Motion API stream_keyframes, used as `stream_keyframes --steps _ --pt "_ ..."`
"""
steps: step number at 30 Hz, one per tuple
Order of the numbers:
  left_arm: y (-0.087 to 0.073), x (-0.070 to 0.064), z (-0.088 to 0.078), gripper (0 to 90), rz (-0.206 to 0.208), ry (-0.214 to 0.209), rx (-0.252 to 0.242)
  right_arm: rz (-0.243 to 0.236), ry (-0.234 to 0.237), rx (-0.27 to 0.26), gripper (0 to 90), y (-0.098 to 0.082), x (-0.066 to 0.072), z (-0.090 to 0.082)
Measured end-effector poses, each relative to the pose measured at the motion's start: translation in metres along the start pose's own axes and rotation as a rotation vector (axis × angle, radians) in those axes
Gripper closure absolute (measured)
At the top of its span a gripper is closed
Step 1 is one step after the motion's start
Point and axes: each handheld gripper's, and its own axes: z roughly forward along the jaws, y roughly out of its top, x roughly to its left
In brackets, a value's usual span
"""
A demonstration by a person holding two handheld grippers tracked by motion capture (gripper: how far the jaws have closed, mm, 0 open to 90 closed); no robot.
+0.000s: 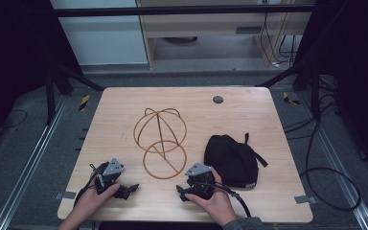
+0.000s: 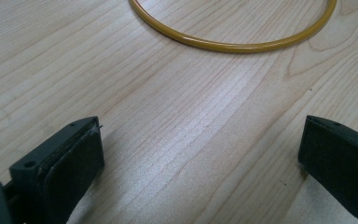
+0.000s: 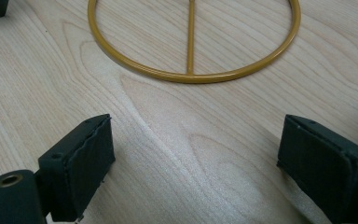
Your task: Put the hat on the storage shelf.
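**Wire stand and black cap on a pale wooden table**

A light wooden table (image 1: 124,110) with fine straight grain stands on grey carpet, dark frame bars and loose cables around it. Near its middle lies a wire stand (image 1: 160,139) of thin, glossy yellow-brown rod: a flat ring at the near end, a straight spoke across it, and a rounded cage of curved hoops at the far end. Its long axis runs from the person's side toward the far edge, the ring end pointing at the person, the domed end away. Just right of the ring sits a black cap (image 1: 231,159), soft matte fabric, rounded, with a strap trailing off to the right.

The left gripper (image 1: 124,190) rests on the table near the front edge, left of the ring, a hand (image 1: 95,199) behind it; in the left gripper view its two black padded jaws stand wide apart over bare wood. The right gripper (image 1: 186,192), held by the other hand (image 1: 216,203), lies between ring and cap, jaws likewise spread wide with nothing between them.
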Motion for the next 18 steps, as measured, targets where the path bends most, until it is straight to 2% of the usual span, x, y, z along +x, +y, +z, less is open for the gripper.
stream_keyframes --steps 5,7,9,10,11,13,14,16,18 --pt "0.000 0.000 0.000 0.0 0.000 0.000 0.000 -0.005 -0.001 0.006 8.3 0.000 0.001 0.000" --pt "0.000 0.000 0.000 0.0 0.000 0.000 0.000 -0.005 -0.006 0.028 7.5 0.002 0.001 -0.001" --pt "0.000 0.000 0.000 0.0 0.000 0.000 0.000 -0.021 -0.022 0.036 7.7 0.003 0.003 -0.002" --pt "0.000 0.000 0.000 0.0 0.000 0.000 0.000 -0.058 -0.060 0.041 7.9 0.004 0.005 -0.007" --pt "0.000 0.000 0.000 0.0 0.000 0.000 0.000 -0.058 -0.060 0.041 7.9 0.004 0.005 -0.007" --pt "0.000 0.000 0.000 0.0 0.000 0.000 0.000 -0.074 -0.086 0.049 7.9 0.006 0.007 -0.014" --pt "0.000 0.000 0.000 0.0 0.000 0.000 0.000 -0.067 -0.108 0.047 8.4 0.008 0.007 -0.024" --pt "0.000 0.000 0.000 0.0 0.000 0.000 0.000 -0.068 -0.116 0.044 8.6 0.009 0.006 -0.027" --pt "0.000 0.000 0.000 0.0 -0.001 0.000 -0.001 -0.059 -0.146 0.031 8.6 0.013 0.004 -0.046"
